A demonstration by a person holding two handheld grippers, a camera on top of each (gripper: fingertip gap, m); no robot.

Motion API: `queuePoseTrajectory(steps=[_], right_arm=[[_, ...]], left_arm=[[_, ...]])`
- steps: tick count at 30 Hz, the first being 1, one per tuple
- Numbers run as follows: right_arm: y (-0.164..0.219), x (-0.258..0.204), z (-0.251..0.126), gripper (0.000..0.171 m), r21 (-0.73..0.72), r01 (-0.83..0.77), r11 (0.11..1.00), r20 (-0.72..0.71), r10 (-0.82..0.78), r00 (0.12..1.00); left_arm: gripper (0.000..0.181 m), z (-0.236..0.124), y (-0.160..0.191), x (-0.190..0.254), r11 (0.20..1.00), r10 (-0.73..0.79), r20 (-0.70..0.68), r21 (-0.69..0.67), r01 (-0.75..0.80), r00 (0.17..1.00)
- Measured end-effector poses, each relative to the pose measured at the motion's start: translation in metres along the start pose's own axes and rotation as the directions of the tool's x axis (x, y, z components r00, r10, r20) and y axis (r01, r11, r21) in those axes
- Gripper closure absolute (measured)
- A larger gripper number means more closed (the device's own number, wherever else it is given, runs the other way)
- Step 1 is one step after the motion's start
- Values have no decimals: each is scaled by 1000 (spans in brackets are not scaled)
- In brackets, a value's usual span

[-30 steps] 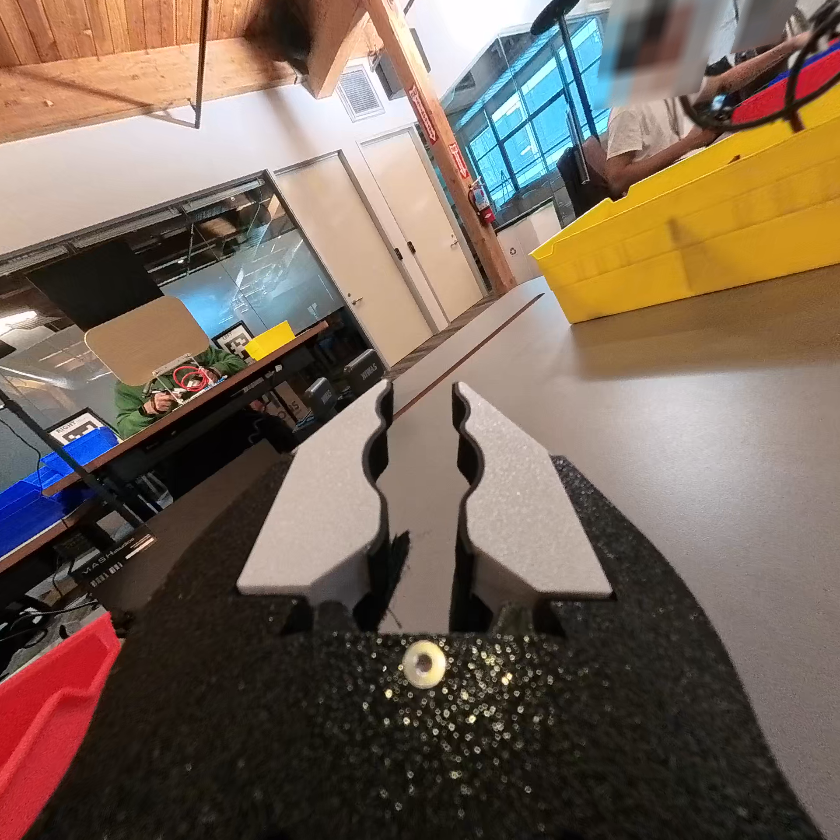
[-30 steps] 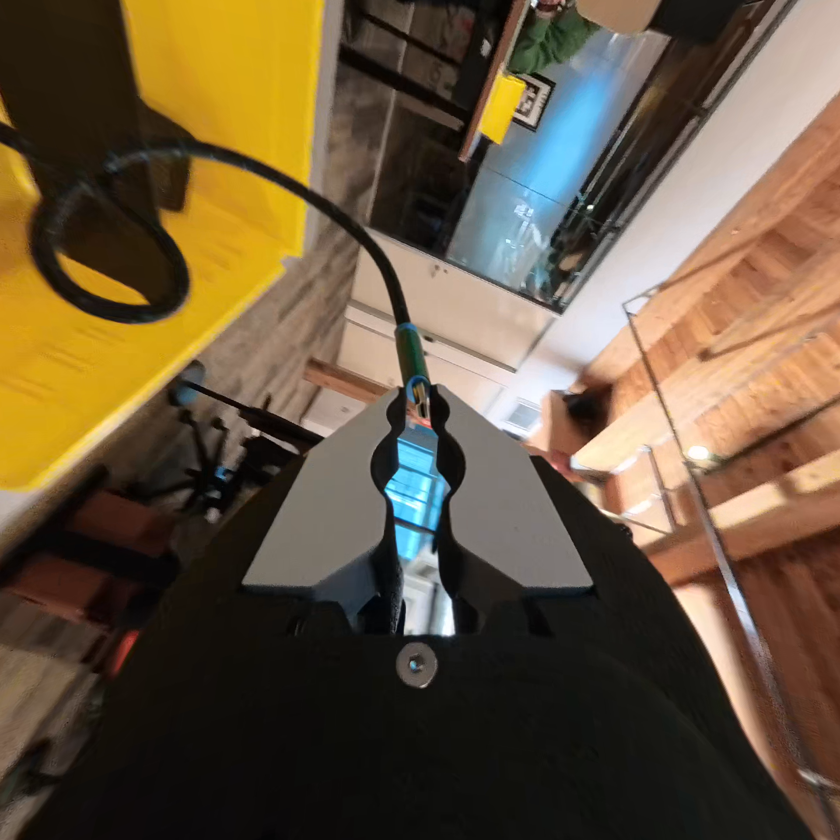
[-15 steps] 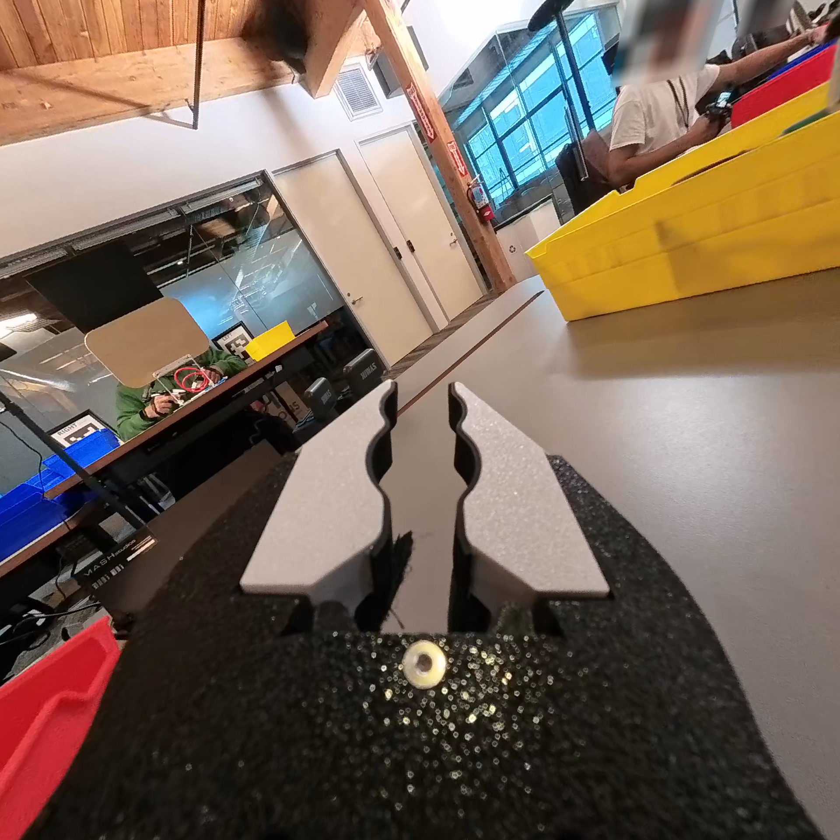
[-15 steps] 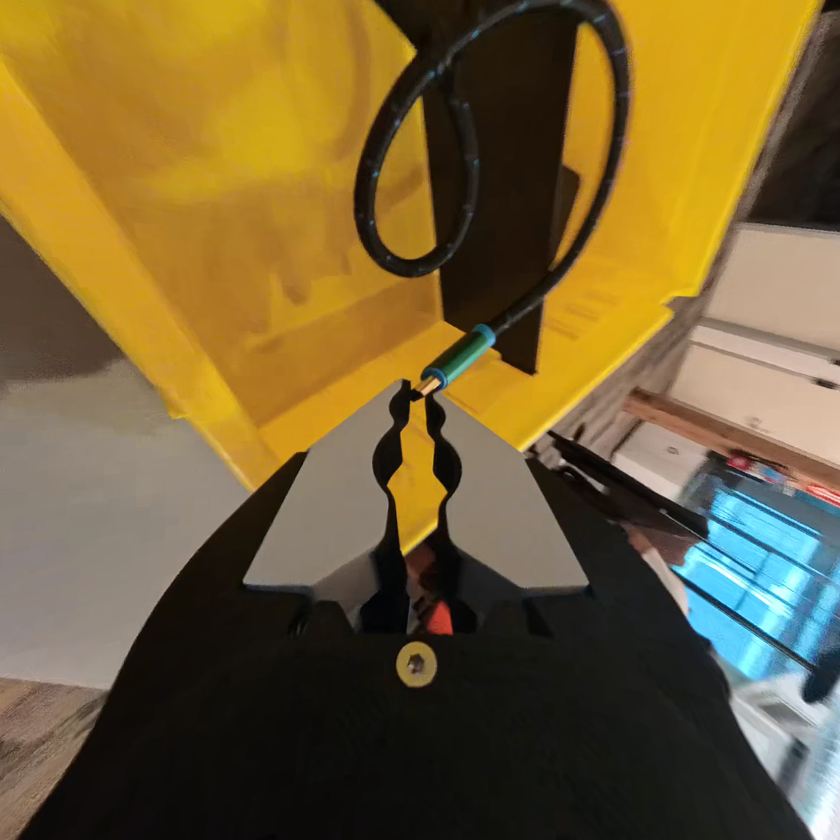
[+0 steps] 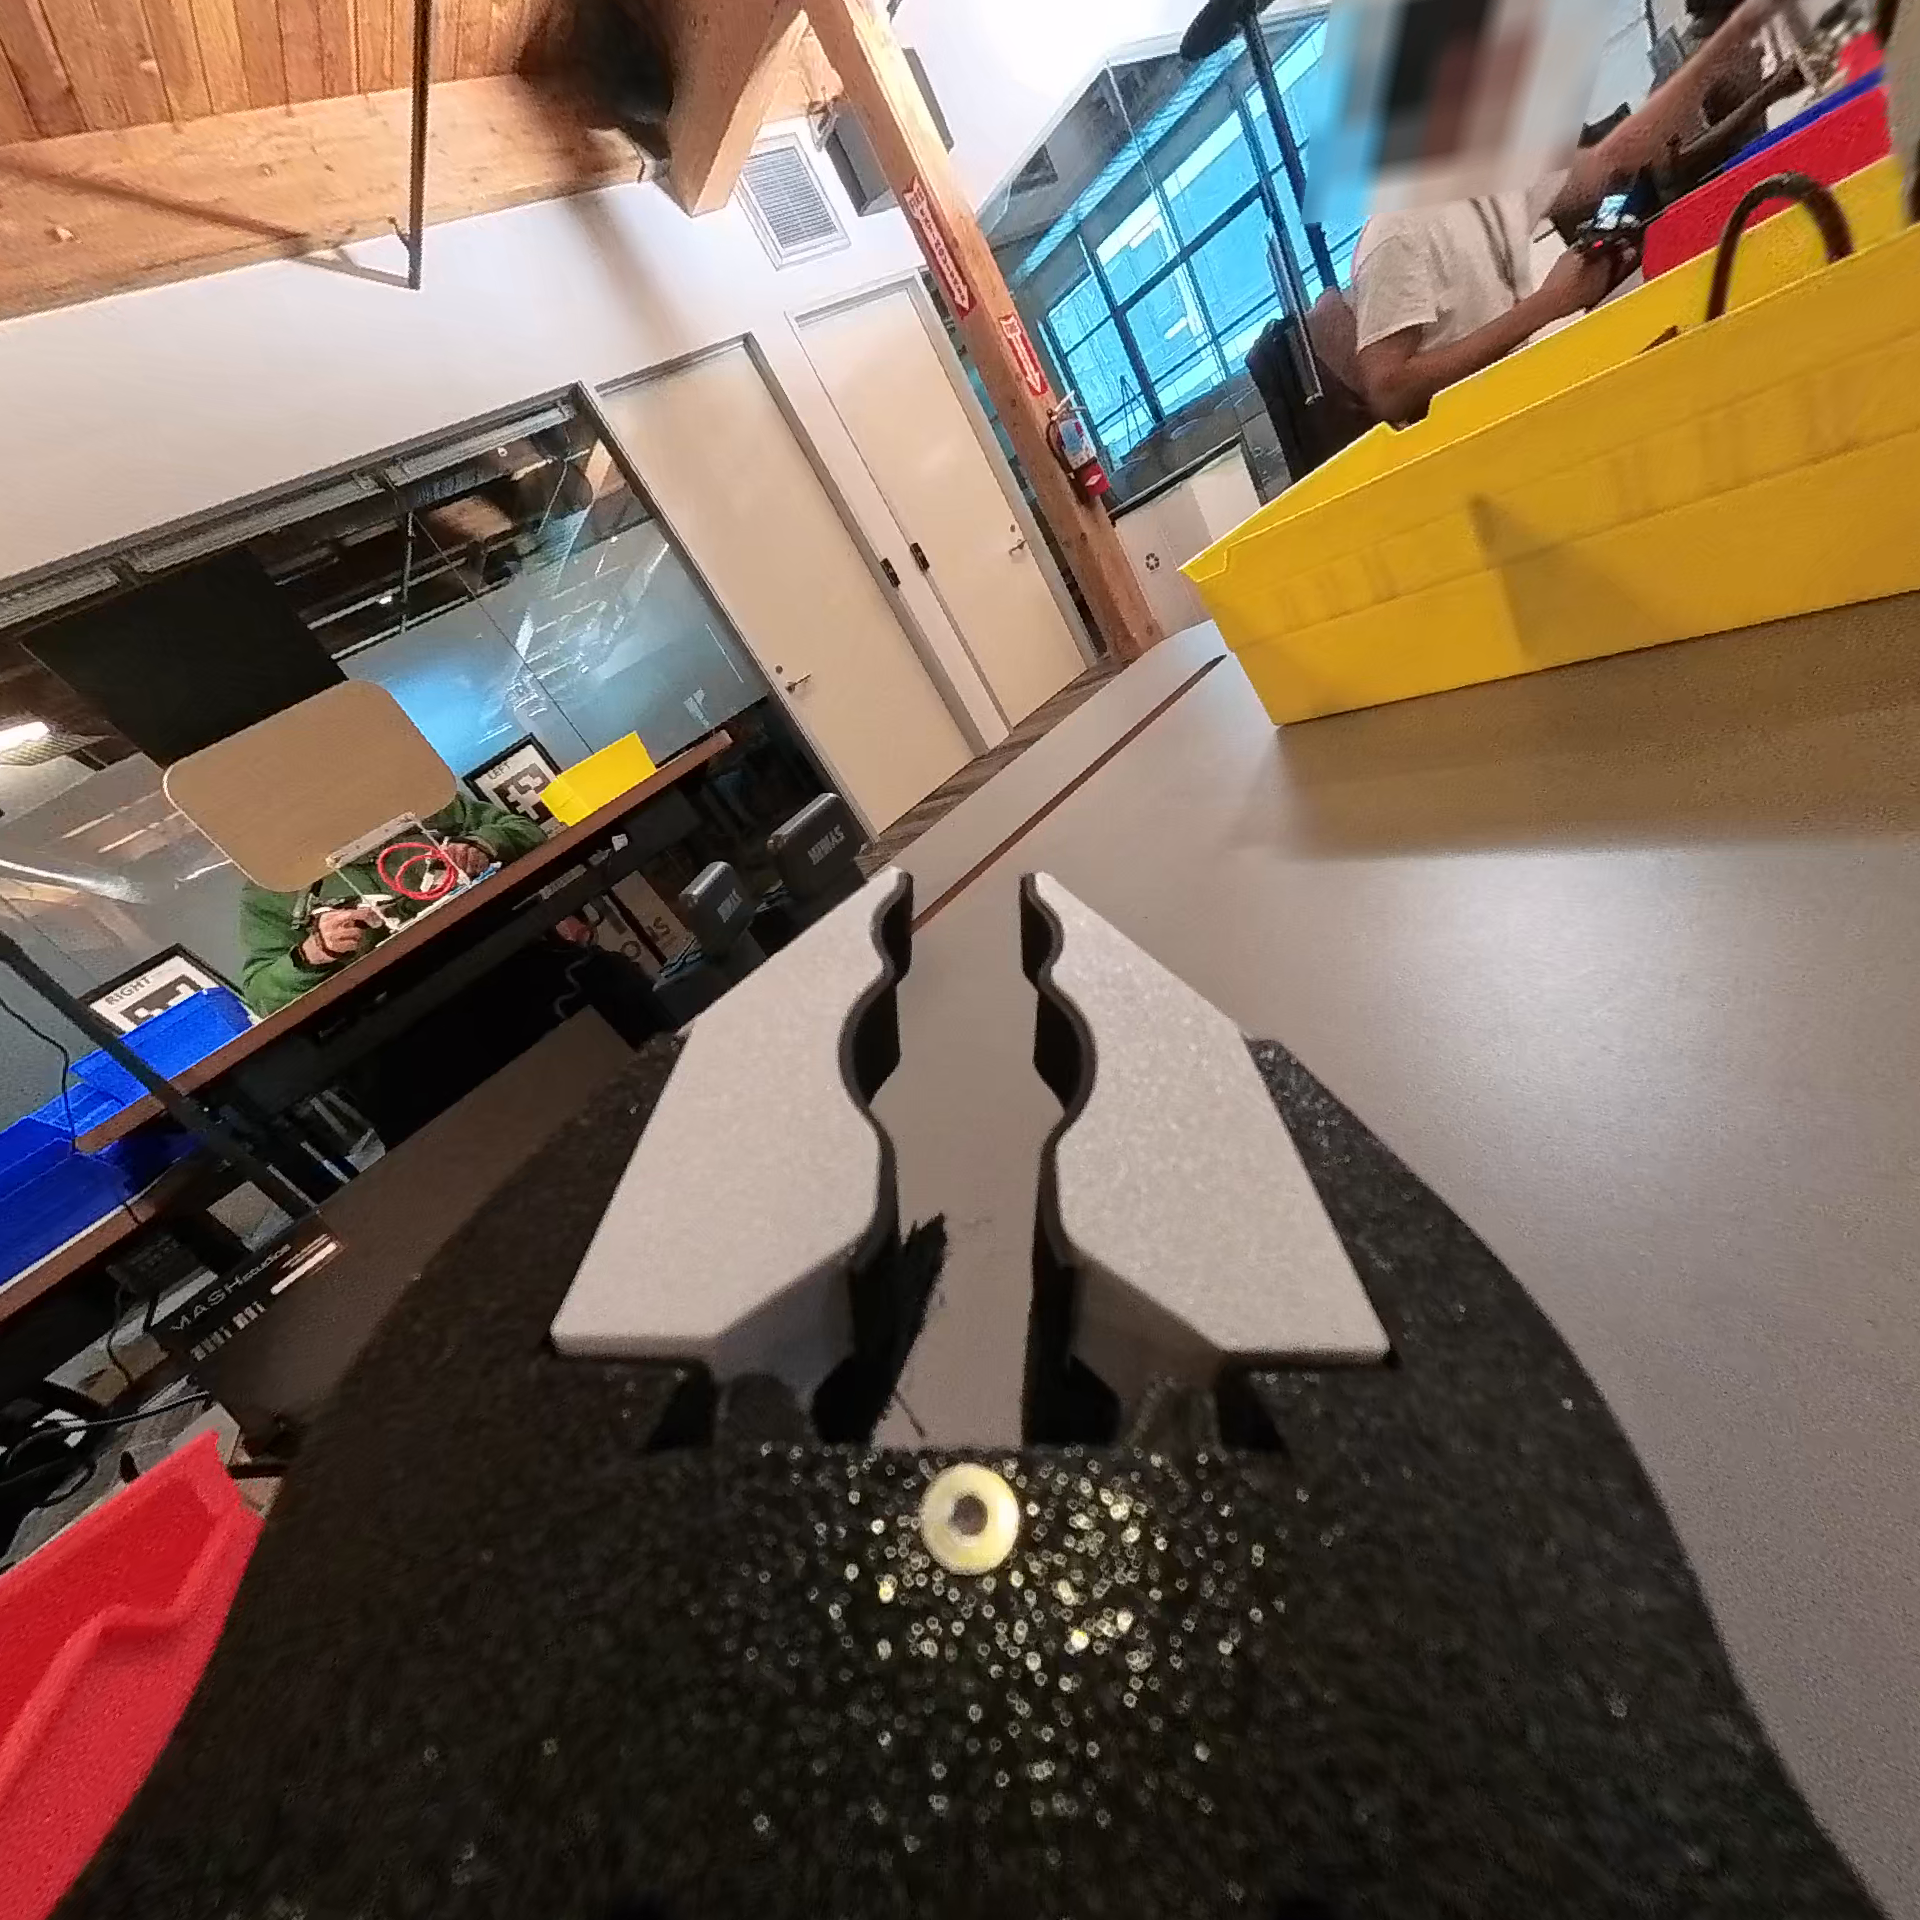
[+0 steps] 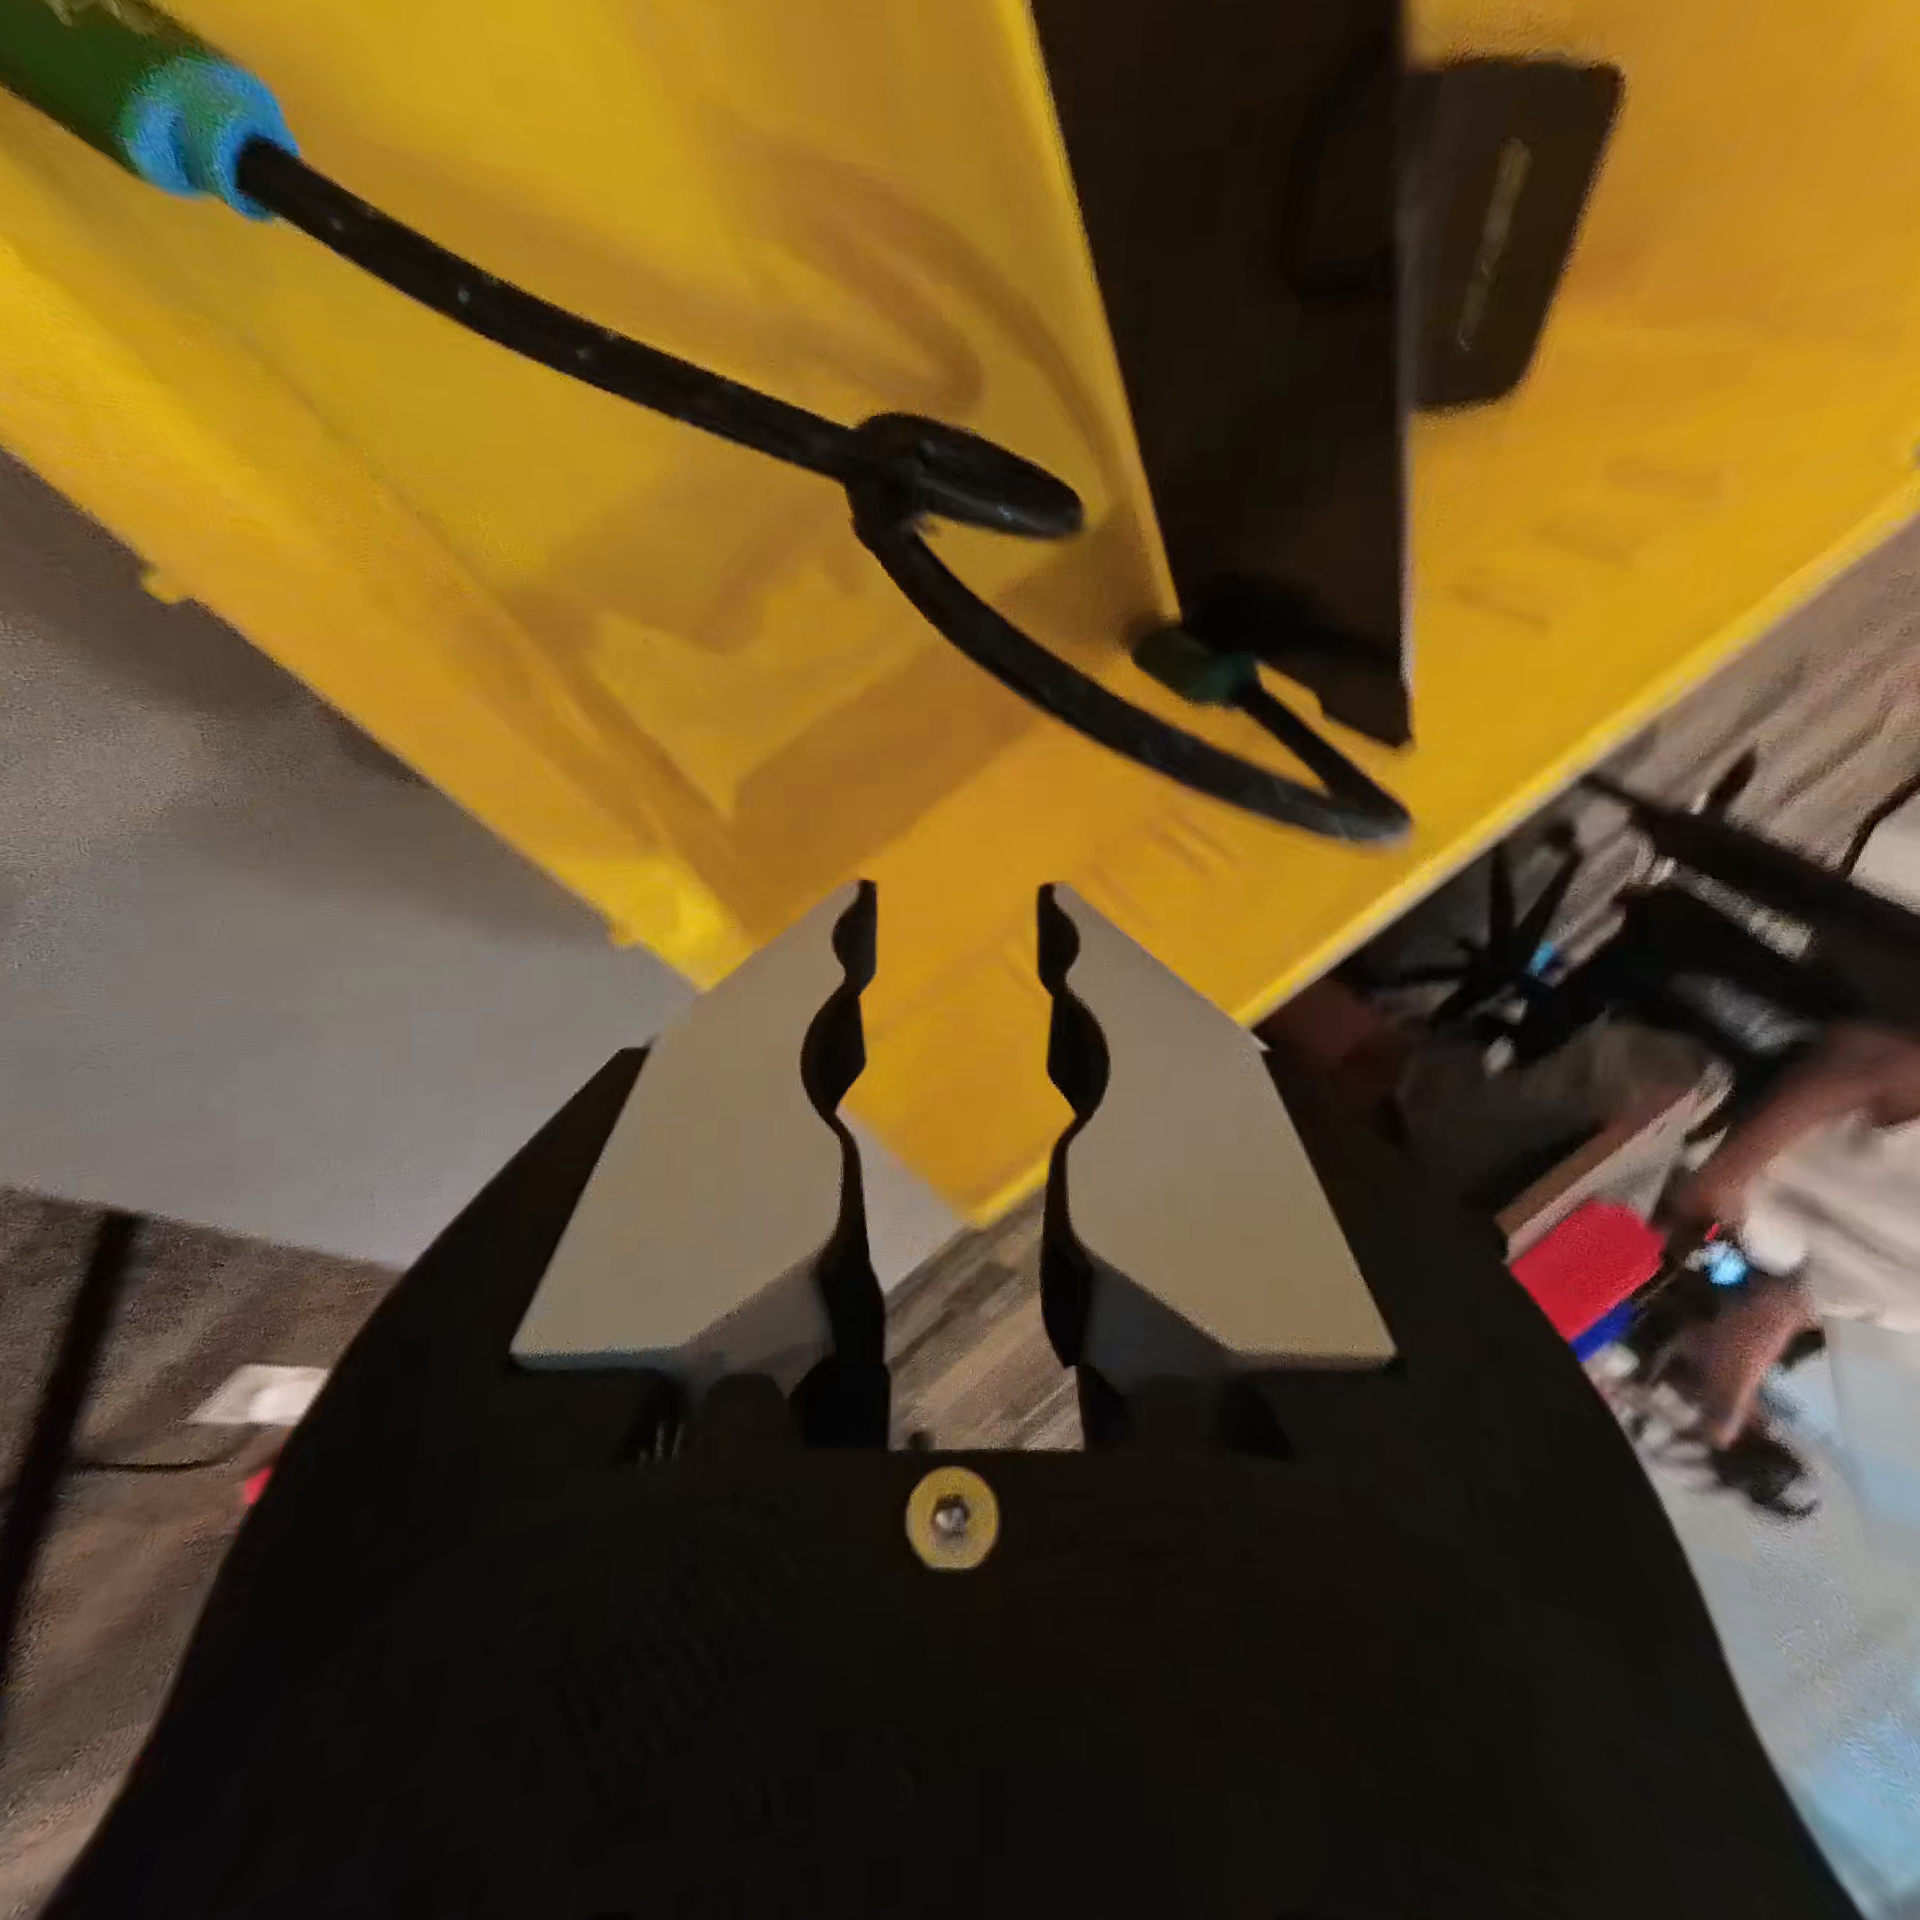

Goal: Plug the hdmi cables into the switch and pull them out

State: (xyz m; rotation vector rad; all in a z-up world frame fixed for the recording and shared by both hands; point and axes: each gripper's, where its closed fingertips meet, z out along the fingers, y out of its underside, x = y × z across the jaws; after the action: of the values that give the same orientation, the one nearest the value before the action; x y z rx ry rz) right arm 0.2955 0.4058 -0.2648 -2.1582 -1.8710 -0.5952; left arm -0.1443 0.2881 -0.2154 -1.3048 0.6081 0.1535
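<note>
**Cable loose in the yellow bin, both my grippers empty**

The HDMI cable (image 6: 665, 374) lies inside the yellow bin (image 6: 520, 582), black and braided, knotted into a small loop near mid-length. One green plug with a blue collar (image 6: 156, 99) sits at the upper left corner of my right wrist view; the second green plug (image 6: 1195, 665) lies at the foot of the black divider (image 6: 1247, 364) that stands across the bin. A dark flat box (image 6: 1496, 229) rests against the far side of that divider; too blurred for me to tell whether it is the switch.

My right gripper (image 6: 956, 899) hangs over the bin's near rim, fingers parted with a clear gap, nothing between them. The cable is well ahead of the tips, not touching. The view is motion-blurred.

My left gripper (image 5: 966, 894) rests low on the grey table (image 5: 1558, 1039), fingers apart and empty. Bare tabletop runs ahead to the table's far edge and right toward the yellow bin (image 5: 1558, 561), which sits well apart from the tips. A dark arc of cable (image 5: 1777, 234) shows above its rim. A red bin (image 5: 94, 1662) sits at my lower left, close beside the gripper body.
</note>
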Motion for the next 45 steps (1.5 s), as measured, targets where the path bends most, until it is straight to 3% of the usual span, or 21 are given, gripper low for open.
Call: queuePoseTrajectory(steps=[2, 4, 6, 9, 11, 13, 16, 19, 23, 26, 33, 45], right_arm=[[3, 9, -29, 134, -9, -85, 996, -75, 84, 994], [-17, 22, -59, 134, 84, -84, 993, -224, 101, 969], [-63, 22, -87, 132, 260, -19, 966, -333, 107, 937], [-148, 5, -125, 132, 530, 85, 844, -402, 162, 901], [-195, -10, -147, 132, 681, 125, 722, -394, 216, 893], [-240, -22, -164, 129, 836, 58, 546, -263, 305, 915], [-303, -39, -163, 115, 949, -40, 313, -68, 327, 943], [-339, -30, -133, 111, 966, 20, 258, -132, 424, 896], [-350, -29, -107, 119, 973, 95, 208, -190, 509, 840], [-348, -41, -107, 128, 965, 187, 185, -256, 504, 825], [-360, -58, -112, 129, 936, 291, 199, -351, 450, 821], [-359, -47, -104, 130, 979, 141, 147, -194, 468, 862]], left_arm=[[163, 0, 1, 0, 1000, 1, -1, -4, -1, 1000], [163, 1, 2, 1, 1000, 5, -2, -14, -5, 1000], [163, 3, 7, 4, 998, 38, -6, -47, -39, 999], [163, 5, 9, 15, 988, 138, -36, -70, -140, 990], [163, 6, 10, 25, 973, 211, -67, -75, -216, 975], [163, 6, 11, 34, 957, 272, -95, -80, -280, 958], [162, 8, 16, 39, 943, 305, -114, -101, -317, 945], [162, 9, 20, 34, 947, 284, -99, -129, -295, 954], [163, 9, 27, 19, 949, 252, -44, -183, -256, 967], [163, 10, 39, -6, 942, 233, 63, -260, -210, 970], [165, -8, 63, -76, 925, 202, 335, -374, -67, 920], [169, -32, 79, -127, 888, 294, 495, -459, -41, 818]])
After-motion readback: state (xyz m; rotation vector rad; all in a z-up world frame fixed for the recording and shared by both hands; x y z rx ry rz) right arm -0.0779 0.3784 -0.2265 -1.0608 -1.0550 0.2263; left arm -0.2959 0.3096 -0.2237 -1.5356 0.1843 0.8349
